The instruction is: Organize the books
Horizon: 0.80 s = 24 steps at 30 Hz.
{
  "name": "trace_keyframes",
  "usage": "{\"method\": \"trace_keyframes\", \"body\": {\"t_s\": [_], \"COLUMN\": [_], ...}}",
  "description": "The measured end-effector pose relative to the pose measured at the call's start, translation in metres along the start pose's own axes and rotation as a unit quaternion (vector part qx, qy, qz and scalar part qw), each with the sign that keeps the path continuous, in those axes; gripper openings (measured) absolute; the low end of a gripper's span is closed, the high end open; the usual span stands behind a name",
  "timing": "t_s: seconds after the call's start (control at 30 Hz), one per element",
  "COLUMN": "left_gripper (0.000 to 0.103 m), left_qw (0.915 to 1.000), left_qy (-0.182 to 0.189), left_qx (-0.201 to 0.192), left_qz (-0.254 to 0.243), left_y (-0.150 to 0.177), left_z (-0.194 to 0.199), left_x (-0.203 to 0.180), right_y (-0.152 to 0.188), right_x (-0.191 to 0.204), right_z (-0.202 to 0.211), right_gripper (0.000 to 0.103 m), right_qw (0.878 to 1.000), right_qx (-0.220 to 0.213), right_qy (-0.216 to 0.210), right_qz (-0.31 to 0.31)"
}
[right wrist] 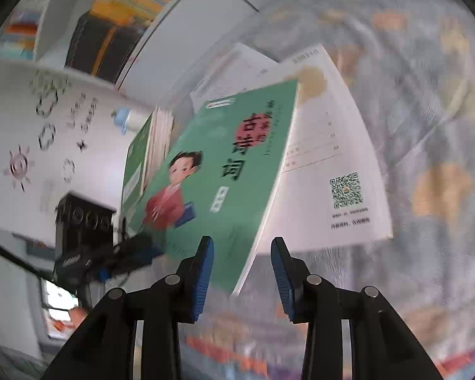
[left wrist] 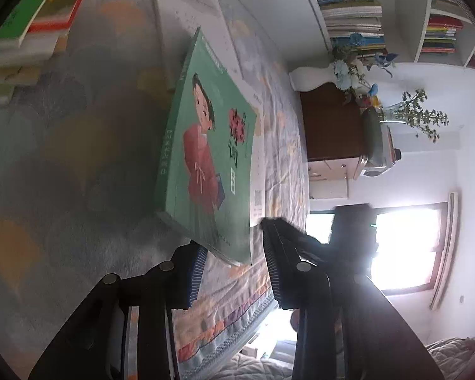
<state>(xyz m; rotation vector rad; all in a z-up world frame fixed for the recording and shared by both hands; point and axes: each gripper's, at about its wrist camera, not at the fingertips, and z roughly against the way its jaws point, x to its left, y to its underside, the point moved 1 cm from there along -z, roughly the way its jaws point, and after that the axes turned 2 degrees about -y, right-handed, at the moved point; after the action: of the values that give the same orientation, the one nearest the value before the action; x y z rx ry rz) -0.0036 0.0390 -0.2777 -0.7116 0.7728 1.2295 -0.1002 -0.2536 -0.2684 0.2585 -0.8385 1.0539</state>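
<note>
walls: white | window (left wrist: 405, 247): bright | cabinet (left wrist: 332, 126): brown | shelving (left wrist: 405, 15): white

A lived-in home bedroom: a bed under a patterned quilt (left wrist: 281, 145), white bookshelves (left wrist: 348, 6) packed with books, a wooden nightstand (left wrist: 329, 126) holding flower vases, a sunlit window (left wrist: 402, 247).

- On my left wrist feed the window (left wrist: 405, 247) blows out white, so the hand-held gripper (left wrist: 234, 272) reads as a dark silhouette.
- The patterned worktop (left wrist: 63, 145) lies dim and soft.
- My right wrist feed is motion-smeared, worst at its left edge.
- Fisheye bending and black corners frame both feeds.
</note>
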Motion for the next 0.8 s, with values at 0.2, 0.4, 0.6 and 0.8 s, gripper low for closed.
{"method": "trace_keyframes", "body": {"t_s": [0.2,0.4,0.6,0.8], "left_gripper": [0.031,0.031,0.031,0.031], "left_qw": [0.9996,0.9993,0.9953,0.9914], "left_qy": [-0.006,-0.019,-0.09,-0.129], "left_qx": [-0.026,-0.031,-0.034,-0.015], "left_qz": [-0.001,0.013,0.013,-0.011], "left_y": [-0.02,-0.038,-0.035,-0.013], "left_z": [0.007,0.001,0.001,0.012], "left_x": [-0.003,0.006,0.011,-0.005], "right_y": [0.006,-0.006,-0.019,-0.028], "right_x": [-0.029,-0.042,-0.066,-0.052], "right_z": [-0.017,0.034,0.025,0.005], "right_gripper": [0.035,0.038,0.025,0.015], "right_qw": [0.995,0.988,0.991,0.994], "right_qx": [-0.027,-0.093,-0.074,-0.051], "right_qy": [-0.005,0.103,0.109,0.096], "right_qz": [-0.093,-0.072,-0.041,-0.014]}}
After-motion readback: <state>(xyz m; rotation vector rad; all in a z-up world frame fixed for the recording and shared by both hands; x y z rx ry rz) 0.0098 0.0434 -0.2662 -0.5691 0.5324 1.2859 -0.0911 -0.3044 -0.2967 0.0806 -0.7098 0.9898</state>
